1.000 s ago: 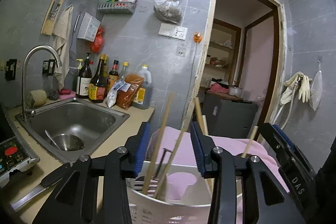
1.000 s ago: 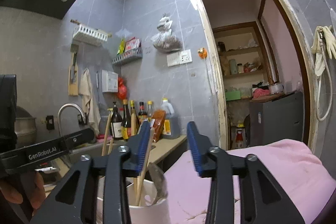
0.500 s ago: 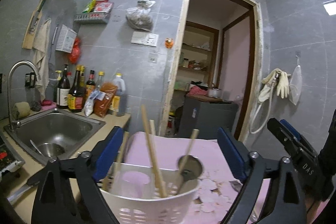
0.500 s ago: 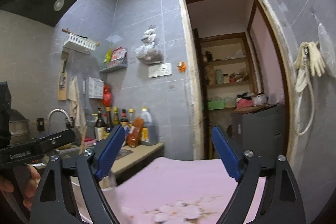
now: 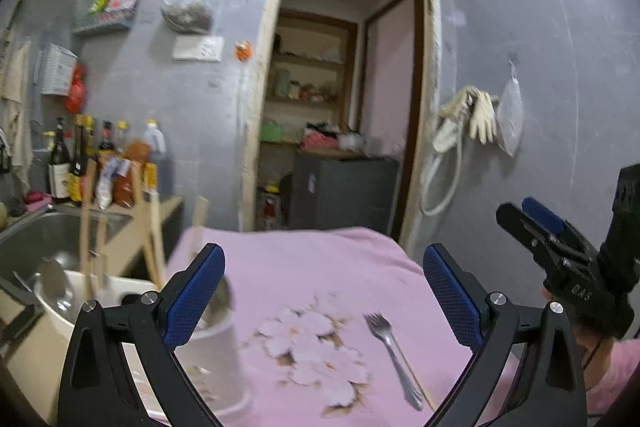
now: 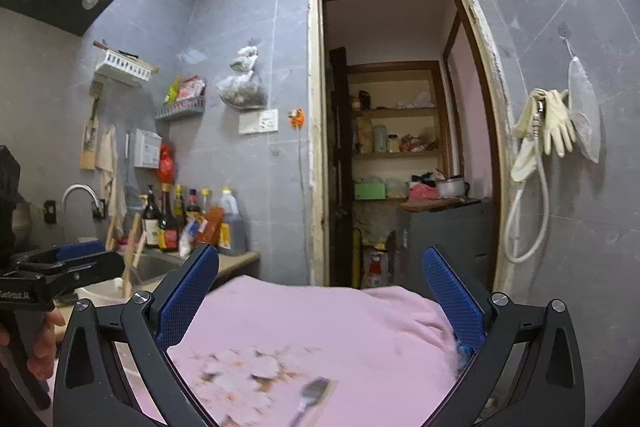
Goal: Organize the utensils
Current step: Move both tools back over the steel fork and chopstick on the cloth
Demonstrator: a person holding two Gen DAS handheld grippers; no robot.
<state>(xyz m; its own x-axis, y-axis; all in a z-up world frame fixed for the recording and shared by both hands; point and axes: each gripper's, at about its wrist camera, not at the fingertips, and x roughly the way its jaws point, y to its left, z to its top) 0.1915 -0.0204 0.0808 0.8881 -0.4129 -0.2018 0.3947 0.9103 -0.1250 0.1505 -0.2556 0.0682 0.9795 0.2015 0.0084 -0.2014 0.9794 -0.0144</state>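
Observation:
A white utensil holder [image 5: 212, 355] stands at the left on the pink flowered cloth [image 5: 320, 267], with wooden chopsticks [image 5: 148, 227] and a metal spoon [image 5: 54, 283] upright in it. To its right a metal fork [image 5: 394, 351] lies flat on the cloth. My left gripper [image 5: 324, 291] hovers over the cloth, its jaws opening wide with nothing between the pads. My right gripper [image 6: 320, 297] is also opening, wide and empty, above the cloth [image 6: 340, 327]. A blurred fork [image 6: 312, 399] lies below it. Each gripper shows in the other's view: the right gripper [image 5: 548, 239], the left gripper [image 6: 60, 267].
A steel sink [image 5: 36, 239] and a row of sauce bottles [image 5: 104, 163] sit on the counter at left. Straight ahead is an open doorway [image 6: 400, 147] with a dark cabinet [image 5: 344, 191] in it. A hose and gloves [image 6: 548, 131] hang on the right wall.
Both grippers' jaws have spread from narrow to wide. Both views swung right, away from the holder and over the pink cloth. The fork has come into view.

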